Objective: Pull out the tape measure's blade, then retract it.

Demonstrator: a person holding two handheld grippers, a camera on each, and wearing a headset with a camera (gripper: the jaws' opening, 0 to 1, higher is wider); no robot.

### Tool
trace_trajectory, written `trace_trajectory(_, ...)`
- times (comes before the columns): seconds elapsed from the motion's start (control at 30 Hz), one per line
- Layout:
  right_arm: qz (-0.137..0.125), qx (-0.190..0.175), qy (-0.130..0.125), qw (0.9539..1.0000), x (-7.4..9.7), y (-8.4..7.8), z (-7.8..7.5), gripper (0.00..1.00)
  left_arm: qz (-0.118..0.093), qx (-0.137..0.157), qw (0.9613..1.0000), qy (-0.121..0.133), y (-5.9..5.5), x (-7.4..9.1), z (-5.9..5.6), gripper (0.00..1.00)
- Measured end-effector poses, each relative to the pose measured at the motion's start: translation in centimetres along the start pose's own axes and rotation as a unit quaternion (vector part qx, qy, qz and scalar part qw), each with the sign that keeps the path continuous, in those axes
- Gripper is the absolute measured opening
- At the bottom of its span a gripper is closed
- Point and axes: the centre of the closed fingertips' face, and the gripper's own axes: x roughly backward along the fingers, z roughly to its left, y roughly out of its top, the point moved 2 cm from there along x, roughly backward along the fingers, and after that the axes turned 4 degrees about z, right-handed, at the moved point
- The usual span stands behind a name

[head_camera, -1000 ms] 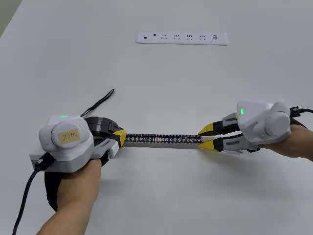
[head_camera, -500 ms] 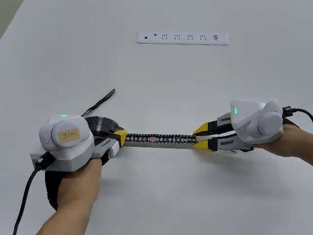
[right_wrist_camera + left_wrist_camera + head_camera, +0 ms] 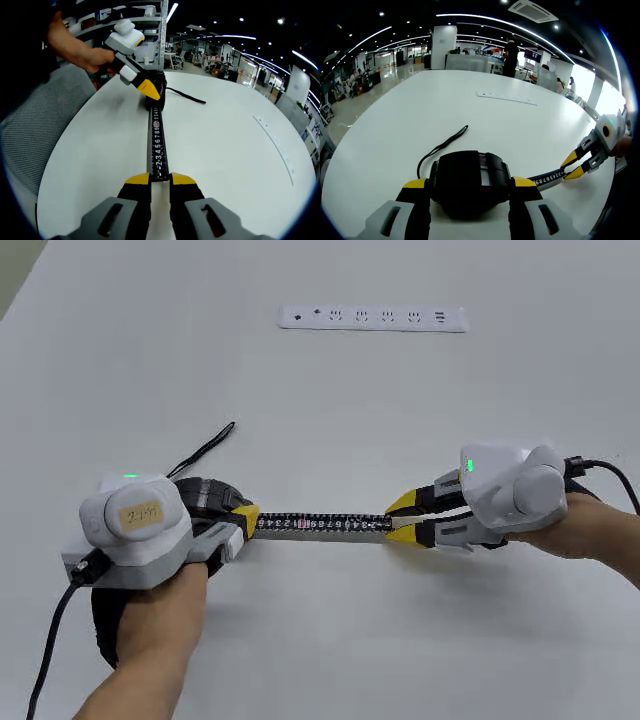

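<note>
Left tongs (image 3: 470, 184) clamped on tape measure (image 3: 469, 167), right tongs (image 3: 160, 180) pinching blade (image 3: 158, 137) tip — blade extended

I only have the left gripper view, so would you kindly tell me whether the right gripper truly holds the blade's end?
Observer: Yes; in the right gripper view the right gripper has its yellow tips shut on the blade, near the numeral 2.
Operator: Thank you. Is the blade twisted along its run?
Observer: No; the head view shows it straight from the tape measure case to that gripper, printed face up.
</note>
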Motion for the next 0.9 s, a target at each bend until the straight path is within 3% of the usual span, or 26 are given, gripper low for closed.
trace_trajectory(0.9, -0.007, 0.001, 0.005, 1.0, -1.5, 1.1, -0.2, 0.11, 0.003, -0.001, 1.0, 0.0, 0.0, 0.0, 0.0, 0.6)
